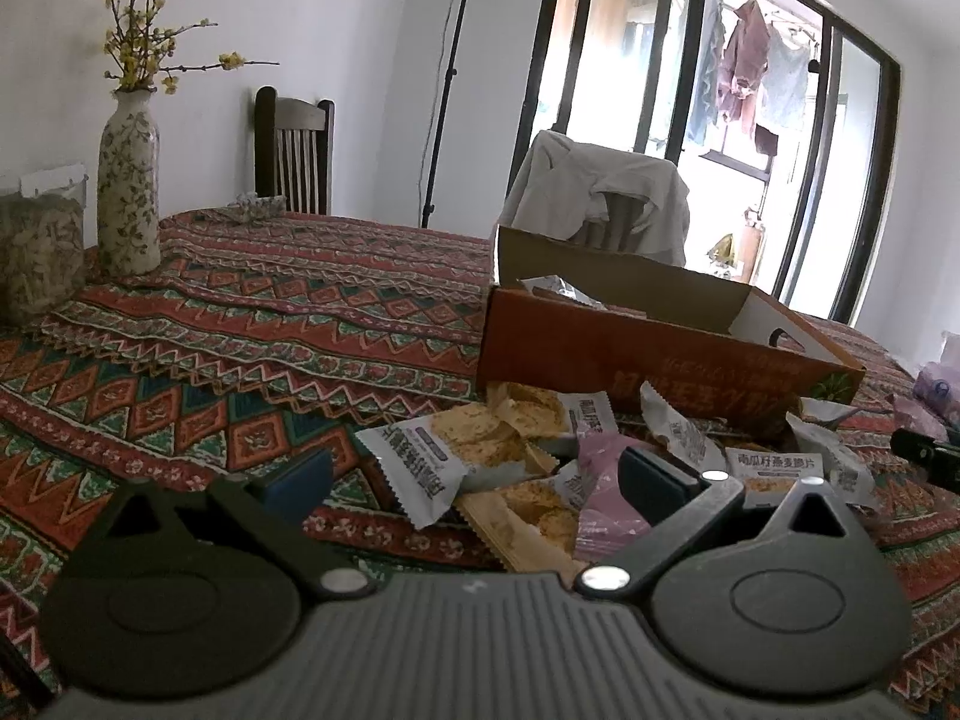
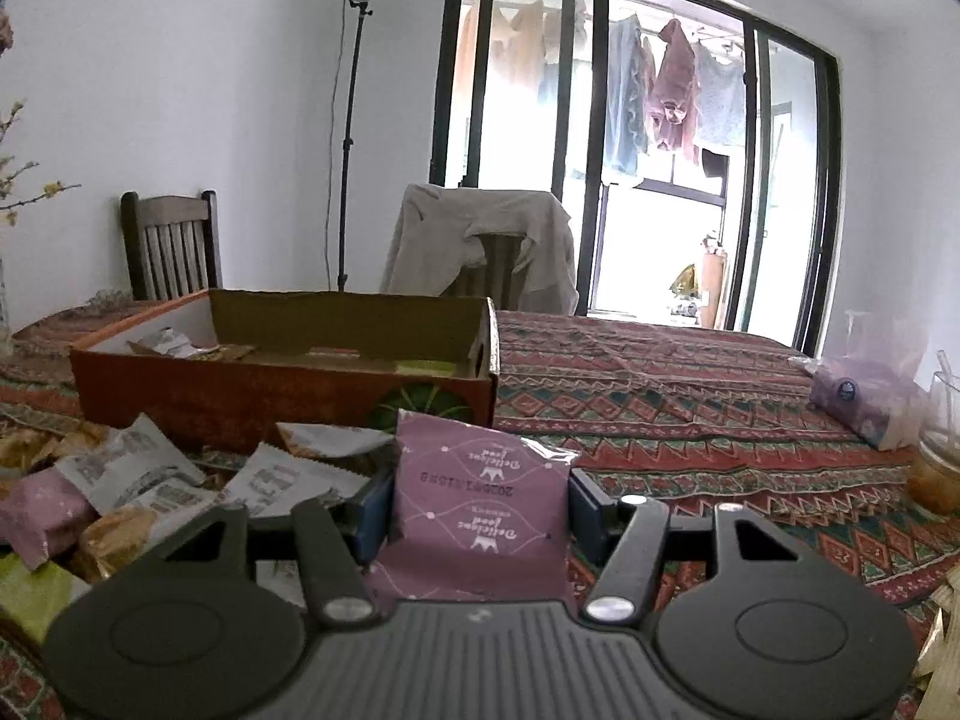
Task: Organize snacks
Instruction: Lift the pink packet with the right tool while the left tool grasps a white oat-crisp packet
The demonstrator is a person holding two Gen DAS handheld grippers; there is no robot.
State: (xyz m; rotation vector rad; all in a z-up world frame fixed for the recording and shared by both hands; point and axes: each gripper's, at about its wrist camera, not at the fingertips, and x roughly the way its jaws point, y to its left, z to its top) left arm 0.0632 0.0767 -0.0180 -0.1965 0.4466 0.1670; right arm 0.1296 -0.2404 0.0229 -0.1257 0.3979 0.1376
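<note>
An open orange cardboard box stands on the patterned tablecloth with a few packets inside. In front of it lies a loose pile of snack packets, white, purple, gold and green. My left gripper hangs open just above the pile, its fingers wide apart and touching nothing. My right gripper is shut on a purple snack packet. The packet stands upright between the blue pads, to the right of the pile and near the box's front right corner.
A flowered vase and a filled jar stand at the table's left. A tissue pack and a glass jar sit at the right. Two chairs, one draped with cloth, and a lamp stand are behind the table.
</note>
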